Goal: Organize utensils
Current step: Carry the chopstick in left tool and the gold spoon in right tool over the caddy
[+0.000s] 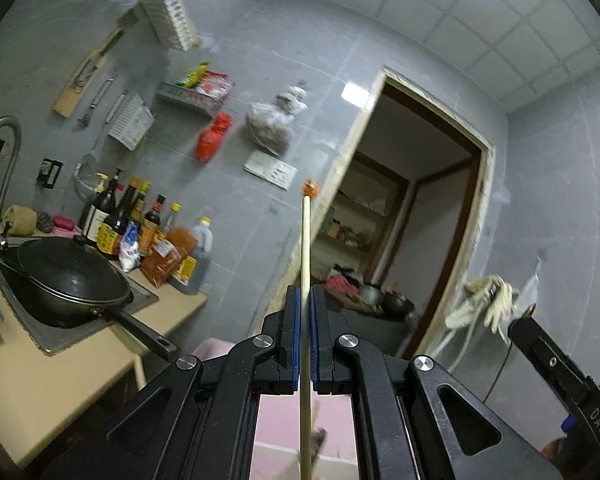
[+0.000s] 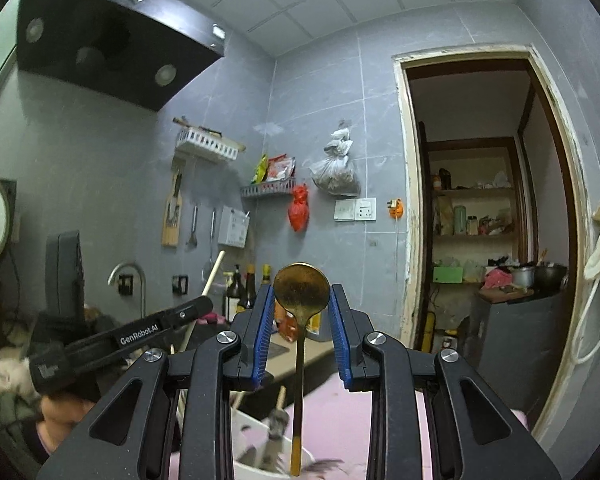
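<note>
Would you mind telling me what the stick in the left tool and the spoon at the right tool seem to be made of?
The stick, clamped in the left tool, looks like pale, matte, unpainted wood or bamboo. The spoon, between the right tool's open fingers, looks like brass-toned metal: its bowl has a dull sheen with dark, tarnish-like patches.

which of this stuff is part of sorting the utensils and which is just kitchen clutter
Part of the job:
- chopstick, clamped in the left gripper
- gold spoon, standing between the right gripper's open fingers
- white holder below, with utensils in it

Just lying about:
- wok
- sauce bottles
- red bag on the wall
- range hood
</note>
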`<state>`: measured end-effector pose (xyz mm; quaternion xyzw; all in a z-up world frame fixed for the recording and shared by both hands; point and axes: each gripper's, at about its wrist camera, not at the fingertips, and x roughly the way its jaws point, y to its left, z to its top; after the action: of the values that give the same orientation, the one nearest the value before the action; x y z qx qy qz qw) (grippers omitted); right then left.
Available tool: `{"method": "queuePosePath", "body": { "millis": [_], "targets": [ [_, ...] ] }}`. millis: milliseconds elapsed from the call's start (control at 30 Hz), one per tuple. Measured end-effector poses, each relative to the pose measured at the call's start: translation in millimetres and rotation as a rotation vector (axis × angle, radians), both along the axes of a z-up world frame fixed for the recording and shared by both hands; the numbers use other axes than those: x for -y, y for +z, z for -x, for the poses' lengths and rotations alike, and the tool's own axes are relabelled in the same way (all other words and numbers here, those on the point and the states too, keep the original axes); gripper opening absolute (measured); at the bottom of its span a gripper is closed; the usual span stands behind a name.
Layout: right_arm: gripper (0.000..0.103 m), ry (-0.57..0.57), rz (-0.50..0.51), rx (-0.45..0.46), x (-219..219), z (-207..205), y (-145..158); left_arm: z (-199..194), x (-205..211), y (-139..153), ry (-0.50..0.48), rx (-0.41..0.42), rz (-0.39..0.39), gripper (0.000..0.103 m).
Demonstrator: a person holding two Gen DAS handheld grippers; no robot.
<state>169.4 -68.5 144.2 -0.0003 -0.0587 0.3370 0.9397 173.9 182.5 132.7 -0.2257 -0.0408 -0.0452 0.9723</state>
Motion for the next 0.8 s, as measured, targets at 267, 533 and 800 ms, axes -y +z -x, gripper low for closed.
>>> {"method": "queuePosePath", "body": {
  "millis": [267,533,800],
  "targets": [
    [0.025,-0.065,-0.082,-0.028,-22.9,-25.1,-19.8,-9.5,-28.1,-19.1,0.079,0.03,0.069,0.003],
    [0.025,-0.157,-0.077,-0.061,-35.9,-43.6,-48.8,-17.5,-24.8,-43.2,0.148,0.027,0.078,0.003],
    [0.025,-0.162,-0.079,-0.092,-39.3,-53.0,-66.9,-19.4,-18.3,-56.0,0.228,0.04,0.056,0.003]
  ]
}}
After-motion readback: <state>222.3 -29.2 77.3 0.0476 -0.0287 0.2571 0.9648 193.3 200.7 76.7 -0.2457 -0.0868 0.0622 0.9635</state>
